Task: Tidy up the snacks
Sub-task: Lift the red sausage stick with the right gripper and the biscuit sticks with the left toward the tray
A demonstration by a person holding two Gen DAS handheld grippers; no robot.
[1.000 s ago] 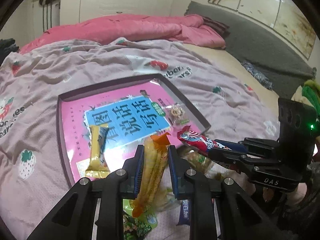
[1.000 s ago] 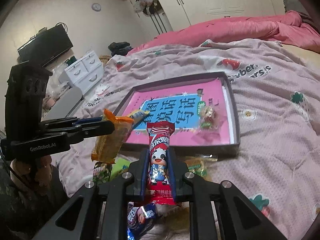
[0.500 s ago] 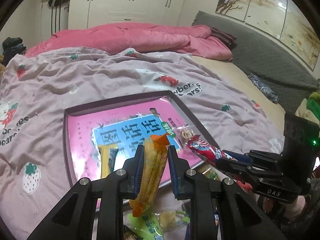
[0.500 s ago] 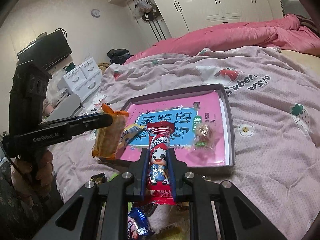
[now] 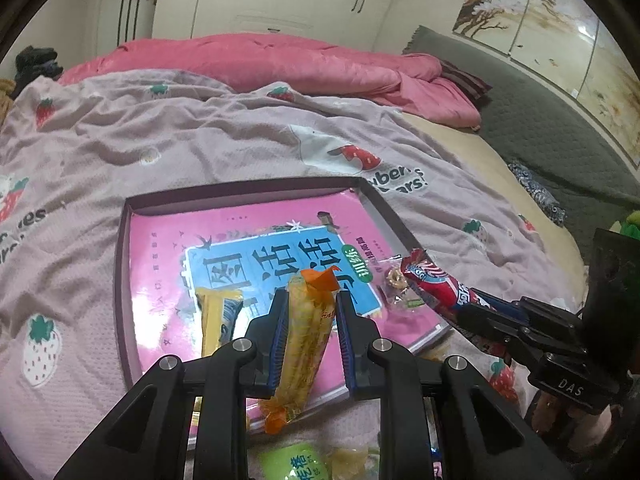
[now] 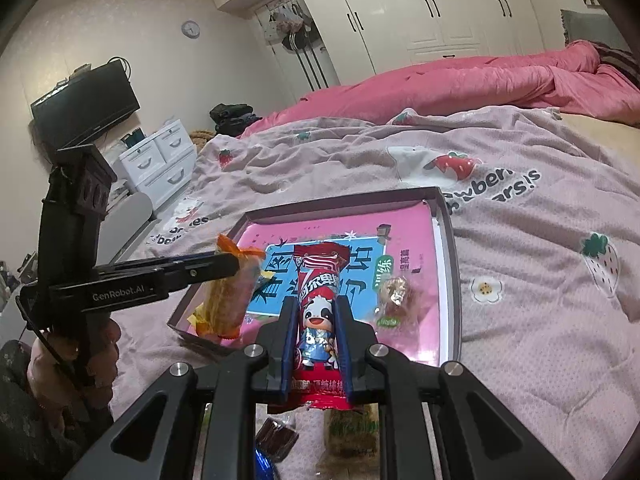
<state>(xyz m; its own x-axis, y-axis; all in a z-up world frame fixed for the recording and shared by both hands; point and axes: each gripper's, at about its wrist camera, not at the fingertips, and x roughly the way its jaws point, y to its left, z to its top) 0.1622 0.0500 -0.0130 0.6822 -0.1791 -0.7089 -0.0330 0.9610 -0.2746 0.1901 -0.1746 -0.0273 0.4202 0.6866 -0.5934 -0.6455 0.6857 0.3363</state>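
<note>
A shallow dark-rimmed box (image 5: 120, 264) (image 6: 450, 240) with a pink and blue printed bottom lies on the strawberry bedspread. My left gripper (image 5: 309, 300) (image 6: 234, 266) is shut on a yellow snack pack with orange ends (image 5: 306, 336) (image 6: 228, 300), held over the box's near edge. My right gripper (image 6: 317, 306) (image 5: 460, 312) is shut on a red cow-print snack stick (image 6: 318, 300) (image 5: 434, 284), held over the box's near right side. Inside the box lie a yellow and blue bar (image 5: 218, 320) and a clear wrapped sweet (image 5: 394, 280) (image 6: 394, 294).
Loose snack packets lie on the bedspread under the grippers: a green one (image 5: 298, 462), a green-printed one (image 6: 352, 428) and a dark one (image 6: 276, 438). A pink duvet (image 5: 280, 64) is bunched at the far side. A hand (image 6: 72, 364) grips the left handle. White drawers (image 6: 160, 160) stand beside the bed.
Both grippers have moved forward towards the box with their snacks still held; the box now sits closer and lower under the fingers. The jaws have not changed.
</note>
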